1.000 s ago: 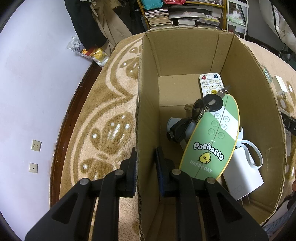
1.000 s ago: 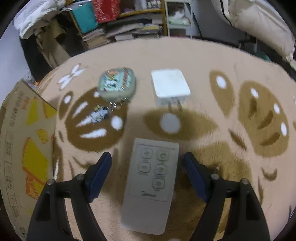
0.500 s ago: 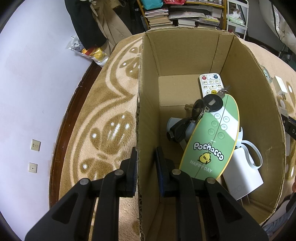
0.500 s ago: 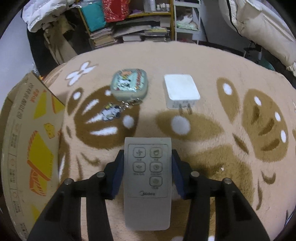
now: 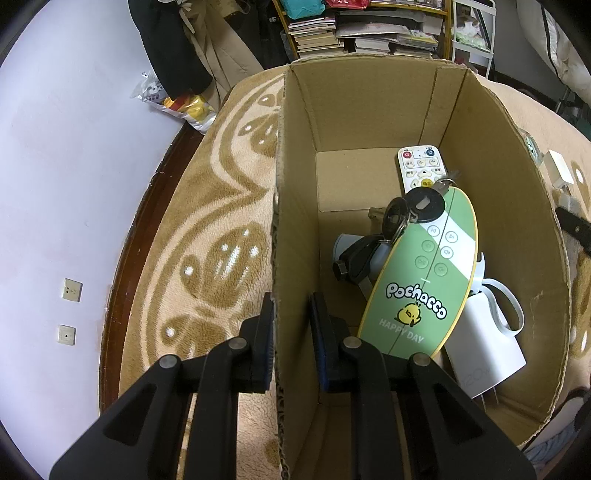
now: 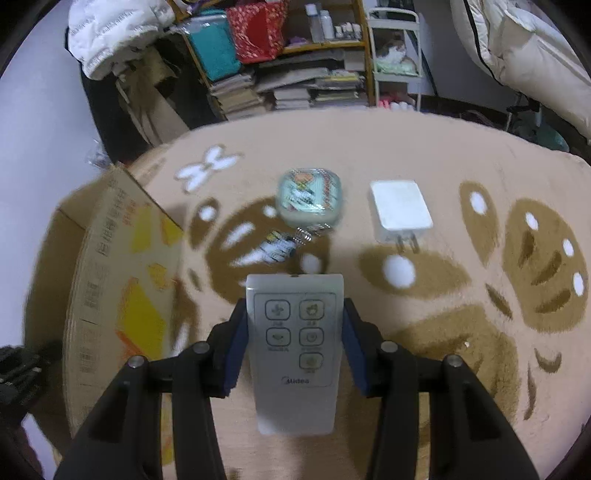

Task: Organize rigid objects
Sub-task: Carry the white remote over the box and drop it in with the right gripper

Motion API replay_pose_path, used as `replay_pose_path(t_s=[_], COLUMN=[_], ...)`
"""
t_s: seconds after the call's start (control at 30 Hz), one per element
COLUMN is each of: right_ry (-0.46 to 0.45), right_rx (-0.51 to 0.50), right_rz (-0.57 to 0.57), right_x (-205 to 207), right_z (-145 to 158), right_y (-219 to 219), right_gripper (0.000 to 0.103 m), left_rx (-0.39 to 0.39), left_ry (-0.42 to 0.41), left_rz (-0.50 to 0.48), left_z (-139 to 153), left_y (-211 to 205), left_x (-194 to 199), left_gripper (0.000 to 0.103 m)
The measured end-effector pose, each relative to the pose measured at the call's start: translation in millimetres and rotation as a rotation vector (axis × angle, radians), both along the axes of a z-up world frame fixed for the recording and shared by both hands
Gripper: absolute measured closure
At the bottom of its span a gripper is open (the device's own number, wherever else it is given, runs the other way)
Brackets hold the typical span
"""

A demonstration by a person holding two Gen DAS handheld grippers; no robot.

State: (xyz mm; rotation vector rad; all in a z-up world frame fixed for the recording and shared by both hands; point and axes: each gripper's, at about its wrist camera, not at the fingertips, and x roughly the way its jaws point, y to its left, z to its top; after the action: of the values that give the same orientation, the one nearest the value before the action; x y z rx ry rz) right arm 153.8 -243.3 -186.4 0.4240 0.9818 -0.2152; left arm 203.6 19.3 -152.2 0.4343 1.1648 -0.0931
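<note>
Both tools clamped, right tool point(image 6: 293, 341) now lifting grey remote point(image 6: 295, 350) off rug point(image 6: 461, 314)

Patterned tan carpet point(image 6: 461, 155), stacked books point(image 5: 317, 35) on shelves, wall sockets point(image 5: 72, 290).

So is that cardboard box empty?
No. The box holds a white remote, keys, a green board and a white charger.

grey remote point(image 6: 295, 350) | flat, face-up | clamped in right claw point(image 6: 294, 349)
</note>
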Motion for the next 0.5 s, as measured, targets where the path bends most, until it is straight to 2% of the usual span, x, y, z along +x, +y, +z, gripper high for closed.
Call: replay_pose_path(t_s=[0.33, 0.5], right_ry=[-0.204, -0.297], right_rx=[-0.073, -0.036], right_rz=[0.063, 0.082], right_x=[-4, -7], right_z=[74, 105], right_y=[34, 42], right_gripper=[0.052, 0.052], left_rx=[0.002, 0.001], left_ry=[-0.004, -0.007], left_rz=[0.0, 0.005], left_z=[0, 1], left_y=[-1, -1], left_x=[-1, -2], left_gripper=[0.085, 0.085])
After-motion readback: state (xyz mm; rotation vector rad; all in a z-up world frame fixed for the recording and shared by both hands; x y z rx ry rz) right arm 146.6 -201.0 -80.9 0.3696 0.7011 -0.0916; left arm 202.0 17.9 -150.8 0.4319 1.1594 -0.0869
